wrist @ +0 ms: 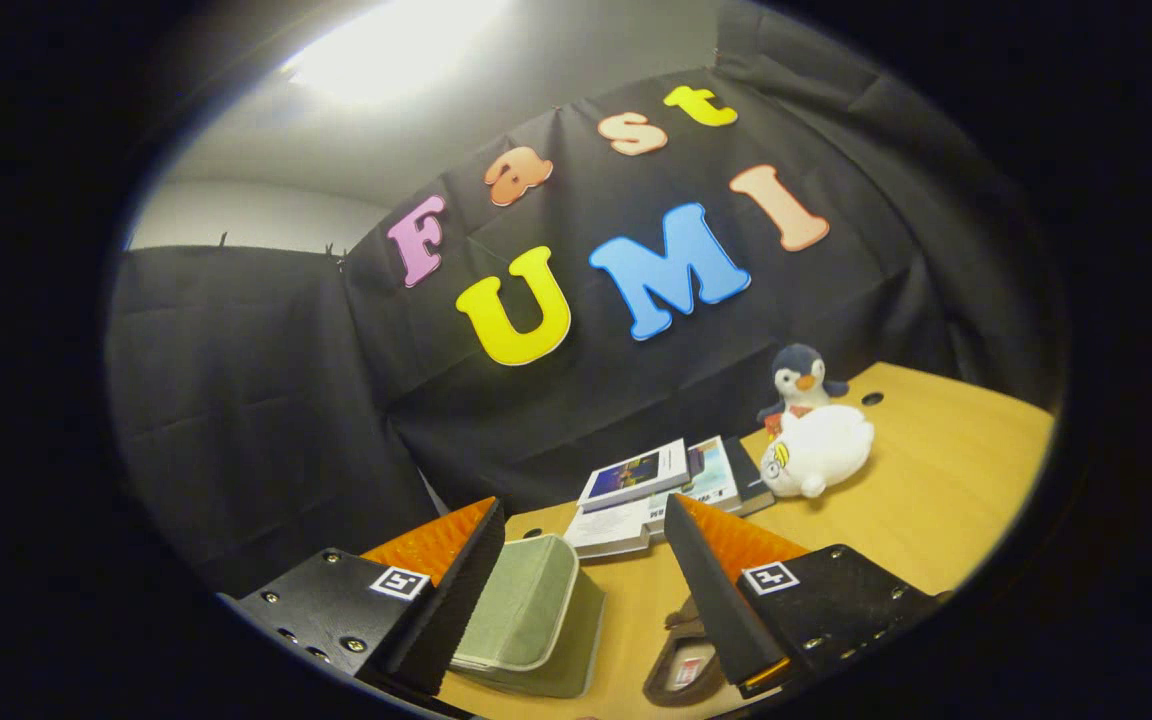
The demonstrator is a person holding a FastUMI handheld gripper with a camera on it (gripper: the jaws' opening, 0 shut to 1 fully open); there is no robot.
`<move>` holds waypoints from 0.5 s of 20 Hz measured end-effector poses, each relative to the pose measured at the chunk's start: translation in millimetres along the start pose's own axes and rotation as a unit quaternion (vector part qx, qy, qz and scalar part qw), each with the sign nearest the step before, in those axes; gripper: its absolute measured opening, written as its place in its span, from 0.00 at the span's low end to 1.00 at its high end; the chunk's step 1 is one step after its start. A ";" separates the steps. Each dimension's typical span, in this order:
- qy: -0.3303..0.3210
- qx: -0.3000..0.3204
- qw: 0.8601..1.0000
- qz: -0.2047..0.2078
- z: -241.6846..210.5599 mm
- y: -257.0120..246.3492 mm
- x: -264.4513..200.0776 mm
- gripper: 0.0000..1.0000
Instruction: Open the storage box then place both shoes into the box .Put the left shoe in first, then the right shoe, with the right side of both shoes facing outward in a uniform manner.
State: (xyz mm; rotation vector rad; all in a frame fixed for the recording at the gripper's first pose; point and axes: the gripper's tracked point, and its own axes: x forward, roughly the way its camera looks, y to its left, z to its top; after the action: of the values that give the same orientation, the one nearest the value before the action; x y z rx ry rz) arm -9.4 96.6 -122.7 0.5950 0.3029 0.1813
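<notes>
So the fingers (576,590) are spread wide with nothing held, tilted over the light wooden table (936,480). Between them sits an olive-green fabric shoe (526,620), with a brown shoe opening (686,665) just by the right finger. Beyond: stacked books (656,490), plush penguin (801,385), white plush toy (821,450). Risk I see: at this tilt one finger could nudge the shoe sideways instead of pinching it.

Gripper (576,560) tilted, fingers (456,590) spread wide apart, nothing pressed between them, raised above the surface
</notes>
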 end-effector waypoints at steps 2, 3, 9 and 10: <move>0.022 0.052 0.998 0.005 -17.0 -0.4 4.9 0.98; 0.029 0.072 0.997 0.006 -23.5 -1.8 6.0 0.97; 0.091 0.164 0.982 0.025 -68.7 1.7 14.6 0.96; 0.101 0.178 0.978 0.030 -75.5 3.5 15.9 0.97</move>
State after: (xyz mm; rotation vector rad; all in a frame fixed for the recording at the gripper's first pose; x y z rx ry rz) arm -19.7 142.9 -183.7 0.9432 0.5216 0.2488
